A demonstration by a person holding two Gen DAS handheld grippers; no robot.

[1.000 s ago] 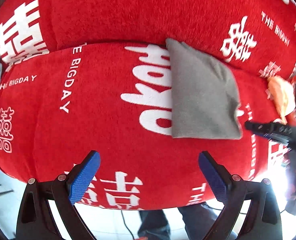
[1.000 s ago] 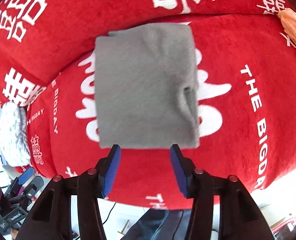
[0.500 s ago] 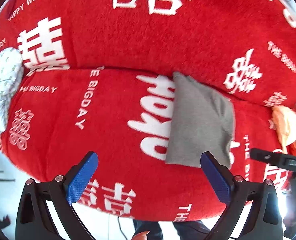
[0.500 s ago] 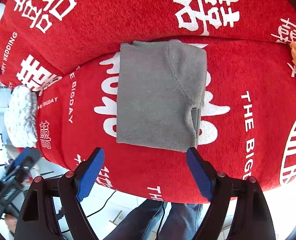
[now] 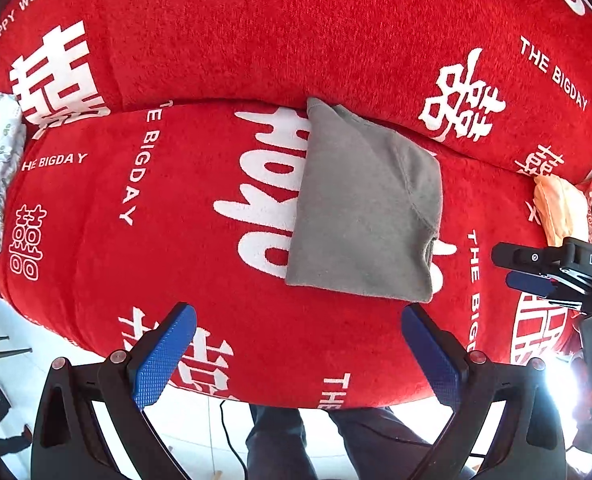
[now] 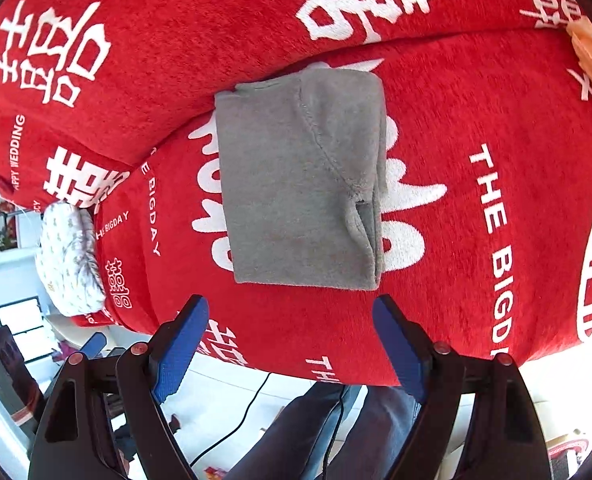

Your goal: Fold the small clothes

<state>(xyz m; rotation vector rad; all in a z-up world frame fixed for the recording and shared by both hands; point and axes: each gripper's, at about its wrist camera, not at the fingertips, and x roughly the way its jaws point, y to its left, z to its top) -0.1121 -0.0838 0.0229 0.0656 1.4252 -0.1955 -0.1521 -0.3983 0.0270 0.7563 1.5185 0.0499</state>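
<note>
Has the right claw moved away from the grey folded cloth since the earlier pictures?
Yes. The right claw has pulled back: the grey folded cloth now lies beyond its tips and looks smaller against the red cover.

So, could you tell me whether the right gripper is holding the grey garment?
No, the right gripper is open and short of the folded grey garment.

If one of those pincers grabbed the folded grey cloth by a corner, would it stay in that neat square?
Probably not. The grey cloth looks like soft fleece, with a limp pucker at its right edge, so it would likely droop and unfold. It seems light. Pushed across the fuzzy red cover, it would probably bunch rather than slide.
</note>
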